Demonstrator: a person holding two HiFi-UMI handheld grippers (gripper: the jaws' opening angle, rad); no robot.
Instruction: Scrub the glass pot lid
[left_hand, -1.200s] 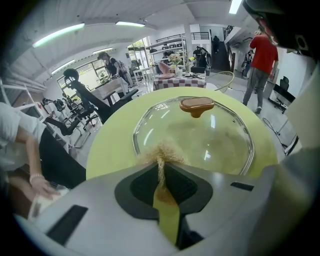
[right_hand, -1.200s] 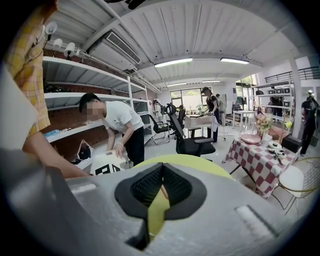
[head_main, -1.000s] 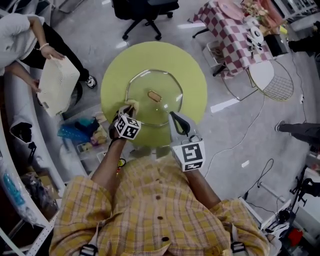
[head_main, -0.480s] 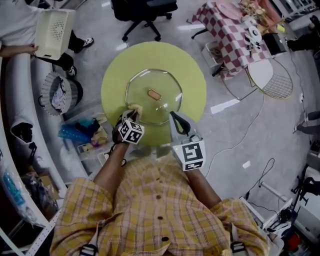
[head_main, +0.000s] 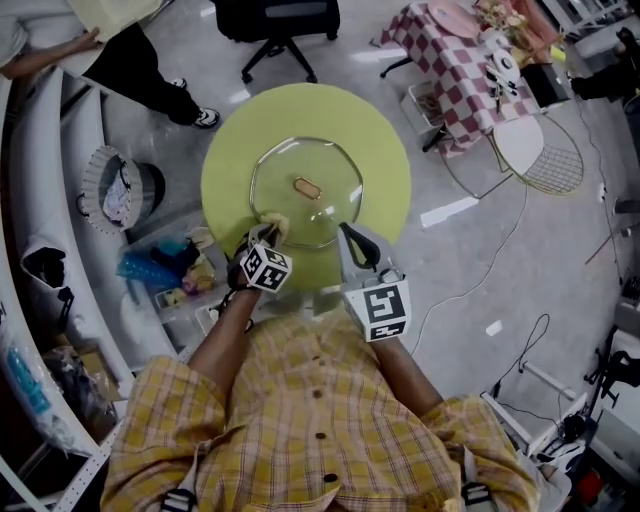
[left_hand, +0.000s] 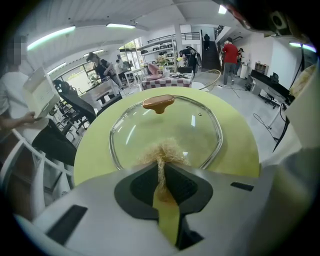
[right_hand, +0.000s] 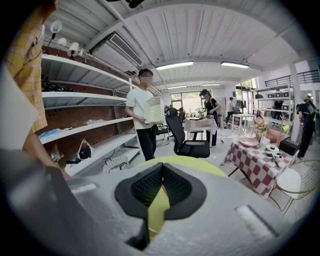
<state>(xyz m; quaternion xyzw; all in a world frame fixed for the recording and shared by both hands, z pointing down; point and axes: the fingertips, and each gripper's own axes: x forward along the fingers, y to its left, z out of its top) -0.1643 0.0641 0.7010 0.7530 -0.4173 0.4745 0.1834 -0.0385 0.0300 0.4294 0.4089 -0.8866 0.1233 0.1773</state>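
Observation:
The glass pot lid (head_main: 325, 165) with its brown knob (head_main: 307, 187) lies flat on a round yellow-green table (head_main: 385, 150). My left gripper (head_main: 268, 232) is shut on a tan fibrous scrubber (head_main: 276, 222) that rests on the lid's near-left edge. In the left gripper view the scrubber (left_hand: 163, 150) fans out of the left gripper (left_hand: 161, 162) onto the lid (left_hand: 165, 125), below the knob (left_hand: 158, 103). My right gripper (head_main: 346, 231) is shut at the lid's near-right rim, with nothing seen between its jaws. The right gripper (right_hand: 161, 169) points over the table (right_hand: 200, 165).
A black office chair (head_main: 285, 20) stands beyond the table and a checkered table (head_main: 460, 60) to the far right. A bin (head_main: 120, 190) and floor clutter (head_main: 160, 265) sit on the left. A person (head_main: 130, 50) stands at the upper left. Wall shelves (right_hand: 80, 100) line that side.
My left gripper has slid the scrubber slightly right along the lid's near edge. The person with the white basket has moved away toward the top. The right gripper has stayed put.

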